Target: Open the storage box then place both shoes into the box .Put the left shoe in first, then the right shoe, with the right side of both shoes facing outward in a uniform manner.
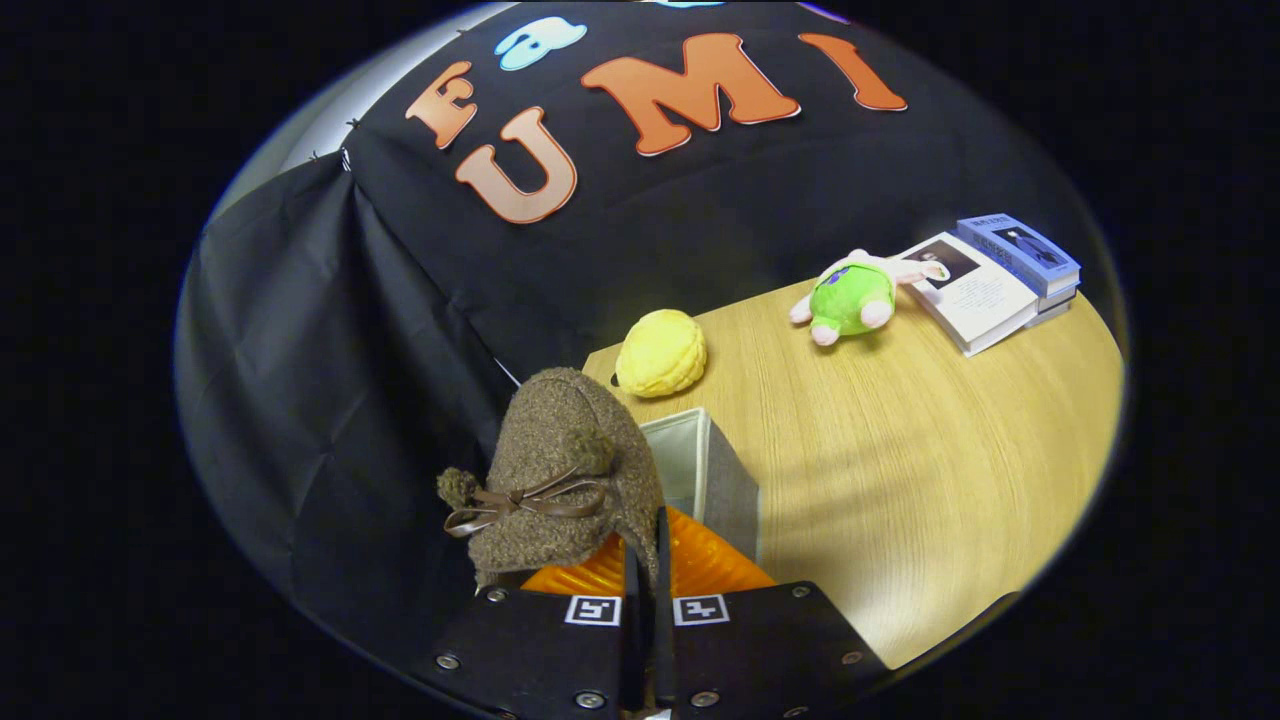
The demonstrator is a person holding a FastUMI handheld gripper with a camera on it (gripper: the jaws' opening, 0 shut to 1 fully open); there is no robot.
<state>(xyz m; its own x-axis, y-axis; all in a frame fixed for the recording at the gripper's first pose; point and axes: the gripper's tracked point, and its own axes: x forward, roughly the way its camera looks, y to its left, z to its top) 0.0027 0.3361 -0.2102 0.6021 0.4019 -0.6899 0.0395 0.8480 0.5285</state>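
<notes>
Gripper (647, 560) pinches fuzzy brown shoe (560, 470) above box (705, 470).

A brown, nubby-fabric shoe (565, 470) with a thin brown bow and pom-poms is pinched at its rim between the gripper (648, 560) fingers, lifted with its toe pointing away. Just beyond and right of it stands the storage box (715, 480) — grey fabric, pale lining, open-topped — at the table's near left.

The brown shoe (565, 470) covers most of the storage box (705, 475), so the inside of the box is hidden. The tongs (647, 565) pinch the shoe's edge; its sole is not visible. The book (1020, 255) covers are too small to read.
</notes>
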